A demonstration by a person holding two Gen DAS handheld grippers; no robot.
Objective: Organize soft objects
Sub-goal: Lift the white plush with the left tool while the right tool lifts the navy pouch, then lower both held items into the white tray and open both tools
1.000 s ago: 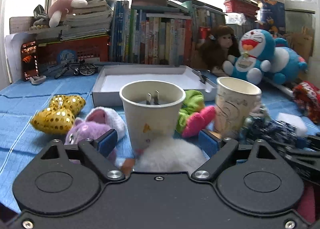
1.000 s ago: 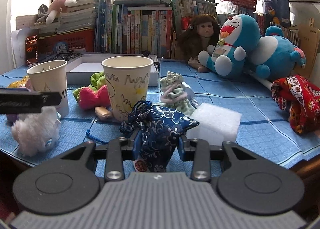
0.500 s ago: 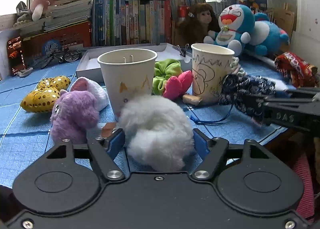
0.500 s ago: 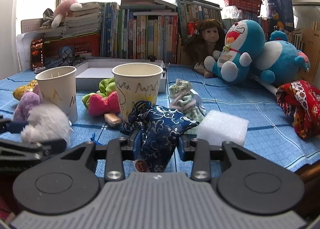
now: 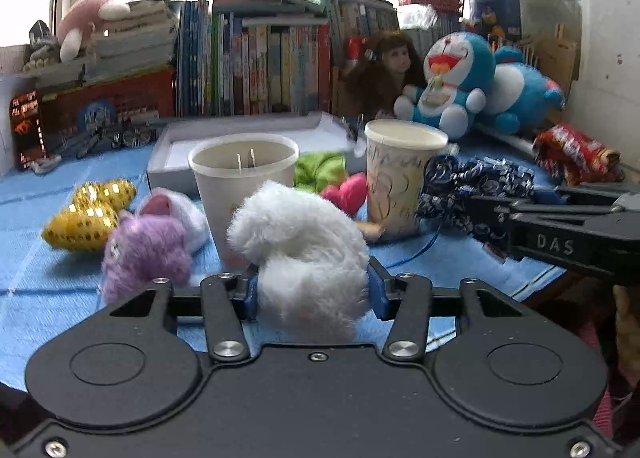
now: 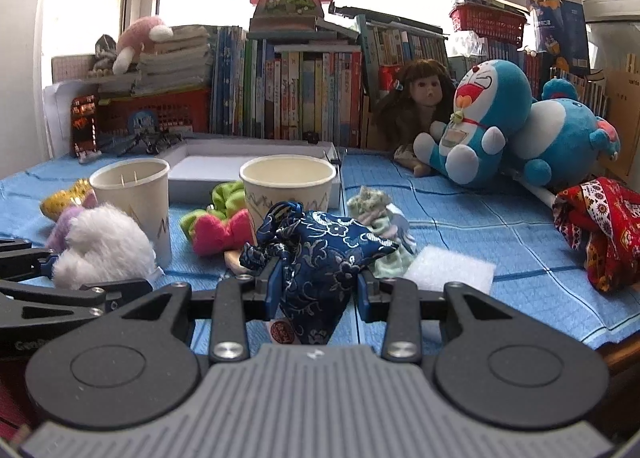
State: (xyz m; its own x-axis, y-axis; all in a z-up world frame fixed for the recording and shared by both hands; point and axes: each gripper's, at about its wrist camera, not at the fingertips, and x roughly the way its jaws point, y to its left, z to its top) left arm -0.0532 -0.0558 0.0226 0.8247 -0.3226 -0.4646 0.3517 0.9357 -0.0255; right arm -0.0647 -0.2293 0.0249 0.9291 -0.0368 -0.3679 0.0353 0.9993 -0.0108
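My left gripper (image 5: 312,292) is shut on a white fluffy plush (image 5: 304,254), held above the blue cloth in front of the plain paper cup (image 5: 244,181). My right gripper (image 6: 318,290) is shut on a dark blue embroidered pouch (image 6: 320,254), held near the scribbled paper cup (image 6: 286,185). The pouch also shows in the left wrist view (image 5: 476,185), and the white plush shows in the right wrist view (image 6: 104,250). A purple plush (image 5: 144,246), a gold sequin bow (image 5: 84,213) and a green and pink bow (image 6: 216,221) lie on the cloth.
A white shallow tray (image 6: 256,151) stands behind the cups. A pale green pouch (image 6: 376,217), a white foam block (image 6: 448,270) and red patterned cloth (image 6: 600,230) lie to the right. A doll (image 6: 420,97), Doraemon plushes (image 6: 480,117) and books (image 6: 288,85) line the back.
Both grippers have risen and pulled back a little with their loads. The white plush now sits higher against the plain cup, and the left jaws have closed tighter on it.
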